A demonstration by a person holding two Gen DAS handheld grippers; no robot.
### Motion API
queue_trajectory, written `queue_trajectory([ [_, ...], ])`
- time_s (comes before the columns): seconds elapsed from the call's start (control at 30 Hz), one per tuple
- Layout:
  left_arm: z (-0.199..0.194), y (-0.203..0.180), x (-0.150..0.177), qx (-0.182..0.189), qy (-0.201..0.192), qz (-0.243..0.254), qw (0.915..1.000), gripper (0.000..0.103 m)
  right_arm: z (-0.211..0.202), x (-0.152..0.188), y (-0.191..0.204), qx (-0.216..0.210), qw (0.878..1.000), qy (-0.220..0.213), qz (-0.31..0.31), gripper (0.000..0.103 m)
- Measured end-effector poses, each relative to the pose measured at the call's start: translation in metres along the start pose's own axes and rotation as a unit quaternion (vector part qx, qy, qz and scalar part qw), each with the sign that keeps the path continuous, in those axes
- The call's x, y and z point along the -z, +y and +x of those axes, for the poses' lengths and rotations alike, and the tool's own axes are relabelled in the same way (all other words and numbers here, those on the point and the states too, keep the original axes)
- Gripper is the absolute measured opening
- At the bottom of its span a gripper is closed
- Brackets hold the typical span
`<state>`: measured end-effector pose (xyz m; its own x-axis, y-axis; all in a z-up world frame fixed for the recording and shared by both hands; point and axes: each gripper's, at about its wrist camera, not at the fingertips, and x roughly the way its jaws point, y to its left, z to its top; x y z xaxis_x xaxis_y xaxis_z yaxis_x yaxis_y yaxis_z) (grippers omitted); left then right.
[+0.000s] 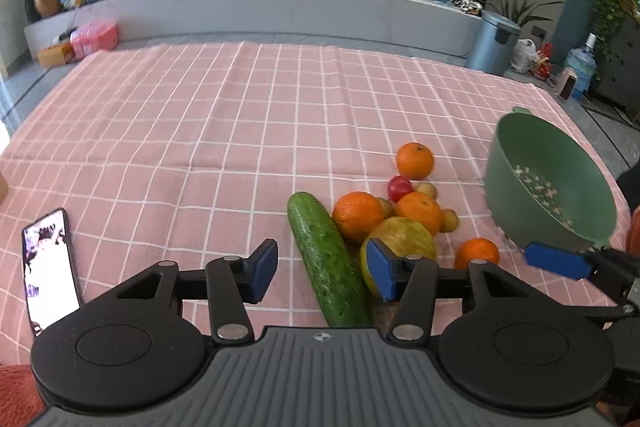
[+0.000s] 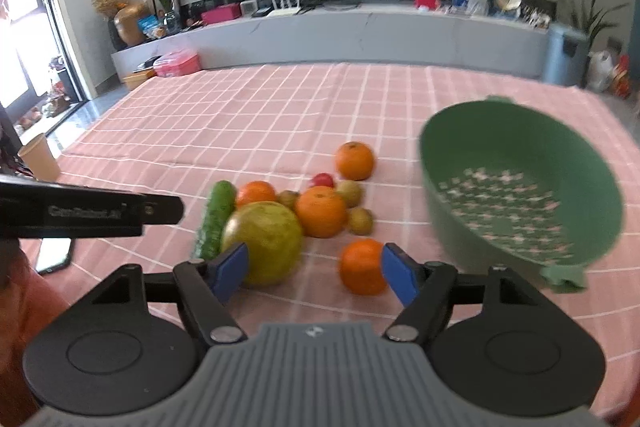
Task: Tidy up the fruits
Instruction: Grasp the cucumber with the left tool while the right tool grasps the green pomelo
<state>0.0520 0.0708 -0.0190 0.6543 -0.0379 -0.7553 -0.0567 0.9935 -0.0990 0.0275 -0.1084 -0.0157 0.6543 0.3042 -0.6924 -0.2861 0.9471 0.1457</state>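
Observation:
A pile of produce lies on the pink checked tablecloth [image 1: 200, 131]: a cucumber [image 1: 326, 259], a large yellow-green fruit [image 1: 404, 239], several oranges [image 1: 415, 160], a small red tomato [image 1: 400, 187] and small brown fruits [image 1: 449, 219]. A green colander bowl [image 1: 552, 187] stands tilted to their right. My left gripper [image 1: 322, 273] is open and empty, low over the near end of the cucumber. My right gripper [image 2: 314, 273] is open and empty, just before the yellow-green fruit [image 2: 266, 243] and the nearest orange [image 2: 362, 267]. The bowl [image 2: 516, 187] shows right of it.
A phone [image 1: 50, 275] lies on the cloth at the near left. A paper cup [image 2: 38, 157] stands at the table's left edge. Behind the table run a low grey cabinet [image 1: 280, 11] with clutter, a bin [image 1: 494, 43] and plants.

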Motion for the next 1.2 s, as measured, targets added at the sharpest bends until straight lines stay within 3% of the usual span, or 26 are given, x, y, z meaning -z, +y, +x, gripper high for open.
queue_trajectory([
  [0.6, 0.043, 0.035, -0.01, 0.05, 0.051, -0.083, 0.994, 0.062, 0.069, -0.01, 0.017, -0.035, 0.995, 0.07, 0.061, 0.07],
  [0.77, 0.052, 0.036, -0.006, 0.065, 0.06, -0.093, 0.9917, 0.063, 0.08, -0.006, 0.014, -0.048, 0.992, 0.083, 0.08, 0.061],
  [1.2, 0.076, 0.028, -0.005, 0.058, 0.089, -0.094, 0.9899, 0.064, 0.069, 0.001, 0.005, -0.052, 0.992, 0.093, 0.062, 0.06],
])
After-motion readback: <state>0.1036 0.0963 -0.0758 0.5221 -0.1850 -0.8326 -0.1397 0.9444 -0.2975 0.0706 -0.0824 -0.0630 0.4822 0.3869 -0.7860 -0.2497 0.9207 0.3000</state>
